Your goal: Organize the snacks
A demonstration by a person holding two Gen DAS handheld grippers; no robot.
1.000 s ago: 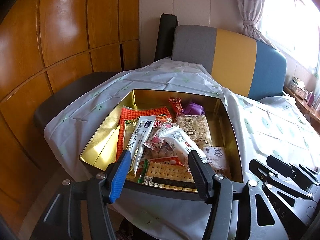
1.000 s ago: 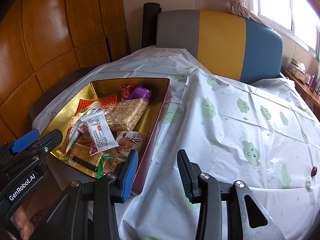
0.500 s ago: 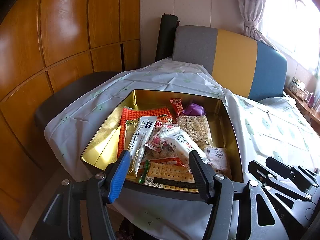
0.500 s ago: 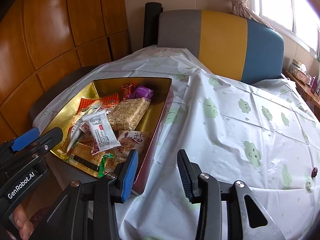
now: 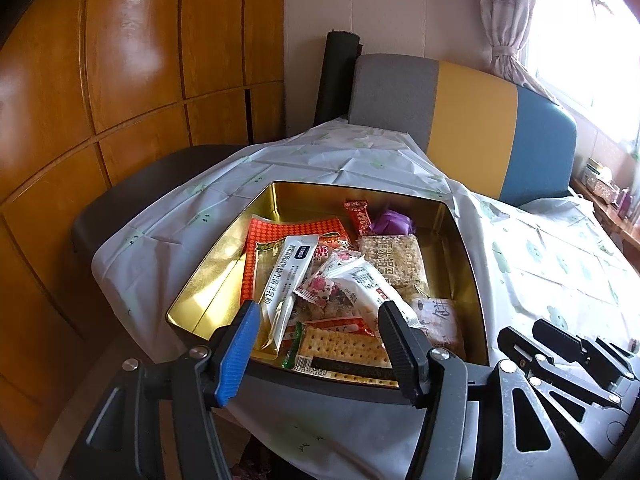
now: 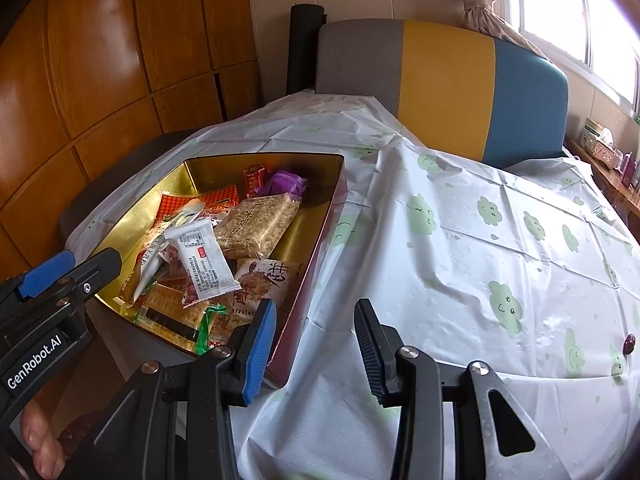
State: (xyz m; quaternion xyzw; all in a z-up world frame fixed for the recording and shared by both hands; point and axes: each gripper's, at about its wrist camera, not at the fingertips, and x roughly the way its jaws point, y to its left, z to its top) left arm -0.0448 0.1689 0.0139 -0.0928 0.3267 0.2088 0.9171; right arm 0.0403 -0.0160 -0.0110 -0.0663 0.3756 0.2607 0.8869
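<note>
A gold tin point(image 5: 224, 276) point(image 6: 132, 204) sits on the clothed table, holding several snack packets: a cracker pack point(image 5: 340, 350), a white sachet point(image 5: 290, 268), a rice-cake bar point(image 5: 394, 258) point(image 6: 260, 224), a purple wrapper point(image 5: 392, 222) and a red packet point(image 5: 360, 212). My left gripper point(image 5: 318, 322) hovers open over the tin's near edge, nothing between its fingers. My right gripper point(image 6: 316, 322) stands open over the tablecloth, just right of the tin's near corner, holding nothing.
The white tablecloth with green clouds point(image 6: 480, 240) spreads to the right. A small dark candy point(image 6: 629, 343) lies near its right edge. A grey, yellow and blue sofa back point(image 6: 448, 80) stands behind. Wooden panels point(image 5: 100, 80) line the left. A hand point(image 6: 42, 440) shows at bottom left.
</note>
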